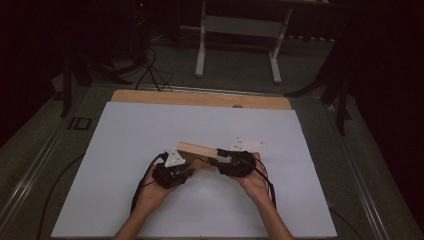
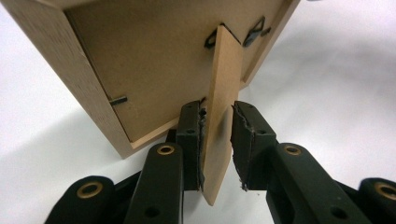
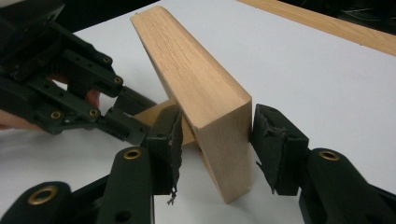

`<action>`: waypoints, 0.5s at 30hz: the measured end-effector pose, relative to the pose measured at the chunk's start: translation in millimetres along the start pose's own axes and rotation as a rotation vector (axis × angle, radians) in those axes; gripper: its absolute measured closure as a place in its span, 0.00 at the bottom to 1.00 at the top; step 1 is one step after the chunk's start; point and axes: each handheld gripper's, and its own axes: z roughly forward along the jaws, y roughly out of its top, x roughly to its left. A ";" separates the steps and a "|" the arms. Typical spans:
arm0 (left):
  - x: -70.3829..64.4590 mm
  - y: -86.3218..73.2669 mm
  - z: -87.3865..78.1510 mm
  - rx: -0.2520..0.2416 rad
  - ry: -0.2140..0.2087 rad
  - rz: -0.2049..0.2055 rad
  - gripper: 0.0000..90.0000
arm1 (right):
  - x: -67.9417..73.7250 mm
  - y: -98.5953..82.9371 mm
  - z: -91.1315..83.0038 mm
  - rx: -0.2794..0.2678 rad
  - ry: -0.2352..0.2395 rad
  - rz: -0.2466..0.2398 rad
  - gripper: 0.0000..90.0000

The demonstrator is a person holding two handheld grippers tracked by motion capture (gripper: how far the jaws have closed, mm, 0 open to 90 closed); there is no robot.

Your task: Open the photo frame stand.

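A light wooden picture frame (image 1: 197, 149) stands tilted on the white sheet (image 1: 150, 125), held between both grippers. In the left gripper view I see its brown back (image 2: 140, 56) with the thin fold-out stand (image 2: 224, 93) swung out edge-on. My left gripper (image 2: 217, 116) is shut on that stand, both pads against it. In the high view the left gripper (image 1: 187, 170) sits just left of the right gripper (image 1: 218, 162). My right gripper (image 3: 215, 114) is shut on the frame's thick wooden edge (image 3: 196, 79) at a lower corner. The left gripper (image 3: 130, 116) shows behind it, on the stand (image 3: 152, 113).
The white sheet covers a wooden tabletop whose far edge (image 1: 200, 98) shows as a bare strip. A person's hands (image 1: 255, 182) come in from the bottom. Beyond the table are white stand legs (image 1: 201, 50) and cables (image 1: 150, 70) on a dark floor.
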 end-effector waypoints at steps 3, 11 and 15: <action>-0.2 -0.2 -1.1 -0.001 0.002 0.004 0.84 | 2.4 -1.1 -1.0 0.003 0.004 -0.007 0.59; -1.9 -1.2 -2.2 0.006 0.004 0.019 0.88 | 7.2 -3.9 -3.6 0.009 0.009 -0.024 0.58; -2.8 -2.1 -2.5 0.010 0.003 0.023 0.88 | 8.5 -4.7 -7.5 -0.010 0.023 -0.016 0.58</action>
